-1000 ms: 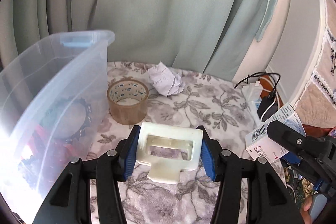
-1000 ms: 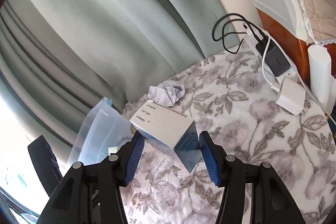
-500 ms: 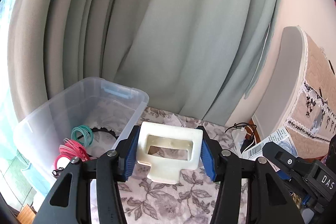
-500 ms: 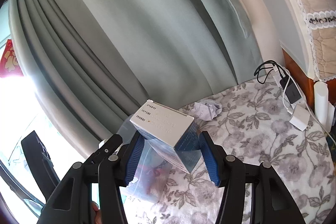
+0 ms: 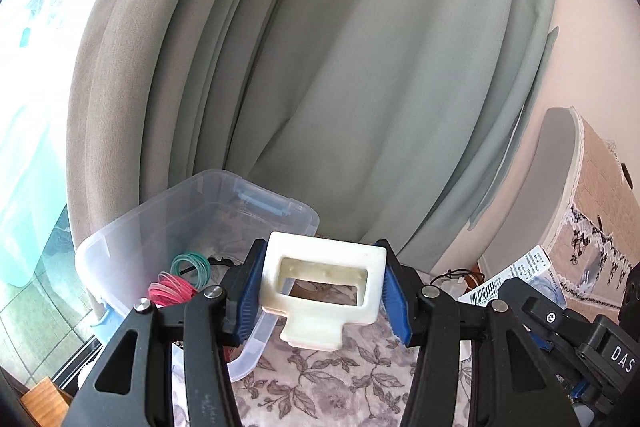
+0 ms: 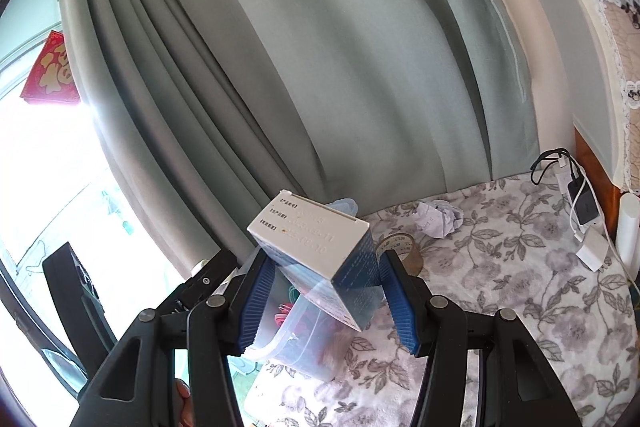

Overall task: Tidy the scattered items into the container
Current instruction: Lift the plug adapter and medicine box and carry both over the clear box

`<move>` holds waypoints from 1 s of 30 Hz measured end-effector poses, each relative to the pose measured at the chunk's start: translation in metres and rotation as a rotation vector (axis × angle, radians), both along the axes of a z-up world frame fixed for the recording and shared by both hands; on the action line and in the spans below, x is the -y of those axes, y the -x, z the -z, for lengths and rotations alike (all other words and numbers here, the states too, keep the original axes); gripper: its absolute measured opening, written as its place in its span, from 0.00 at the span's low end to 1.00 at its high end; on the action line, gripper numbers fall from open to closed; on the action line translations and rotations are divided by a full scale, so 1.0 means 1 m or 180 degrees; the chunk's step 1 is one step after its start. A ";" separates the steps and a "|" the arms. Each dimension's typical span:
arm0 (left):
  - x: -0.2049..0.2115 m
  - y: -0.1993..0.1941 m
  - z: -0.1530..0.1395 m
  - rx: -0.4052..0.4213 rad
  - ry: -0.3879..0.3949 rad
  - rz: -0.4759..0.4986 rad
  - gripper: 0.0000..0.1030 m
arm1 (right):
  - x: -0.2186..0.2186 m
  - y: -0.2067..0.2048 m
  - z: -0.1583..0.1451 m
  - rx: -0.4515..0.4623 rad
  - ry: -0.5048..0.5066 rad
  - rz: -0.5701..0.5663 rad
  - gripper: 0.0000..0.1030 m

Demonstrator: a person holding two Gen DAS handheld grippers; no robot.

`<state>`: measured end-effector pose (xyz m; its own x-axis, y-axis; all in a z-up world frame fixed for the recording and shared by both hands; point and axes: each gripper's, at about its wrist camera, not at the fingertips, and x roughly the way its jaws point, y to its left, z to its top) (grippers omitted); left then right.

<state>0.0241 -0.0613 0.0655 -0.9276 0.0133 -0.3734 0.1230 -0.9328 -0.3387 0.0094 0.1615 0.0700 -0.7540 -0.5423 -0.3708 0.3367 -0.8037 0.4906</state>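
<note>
My left gripper [image 5: 324, 291] is shut on a cream plastic bracket [image 5: 320, 307], held high above the table beside the clear plastic container [image 5: 208, 199]. The container holds green and pink rubber bands [image 5: 180, 279]. My right gripper [image 6: 328, 291] is shut on a white and blue box [image 6: 316, 247], held above the container's near corner [image 6: 296, 343]. The box also shows at the right of the left wrist view [image 5: 516, 279]. A roll of brown tape [image 6: 404, 247] and a crumpled paper ball [image 6: 438, 219] lie on the floral cloth.
Grey-green curtains [image 6: 320, 67] hang behind the table. Chargers and cables [image 6: 580, 203] lie at the right edge of the cloth [image 6: 520, 287], by a white cylinder [image 6: 628, 227]. A padded headboard [image 5: 588, 195] stands to the right. A window is at the left.
Both grippers have risen well above the table with their loads. The left has moved towards the container, whose open top now shows. The right has swung left over the container.
</note>
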 end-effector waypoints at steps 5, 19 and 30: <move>0.023 -0.005 0.005 -0.0012 -0.0121 -0.0145 0.53 | 0.026 0.002 0.001 -0.0002 -0.0101 -0.0145 0.56; 0.086 -0.015 0.024 0.0014 -0.0392 -0.0507 0.53 | 0.090 0.018 0.017 0.0077 -0.0274 -0.0549 0.56; 0.106 -0.003 0.044 0.0045 -0.0417 -0.0479 0.53 | 0.133 0.034 0.038 0.0255 -0.0477 -0.0785 0.56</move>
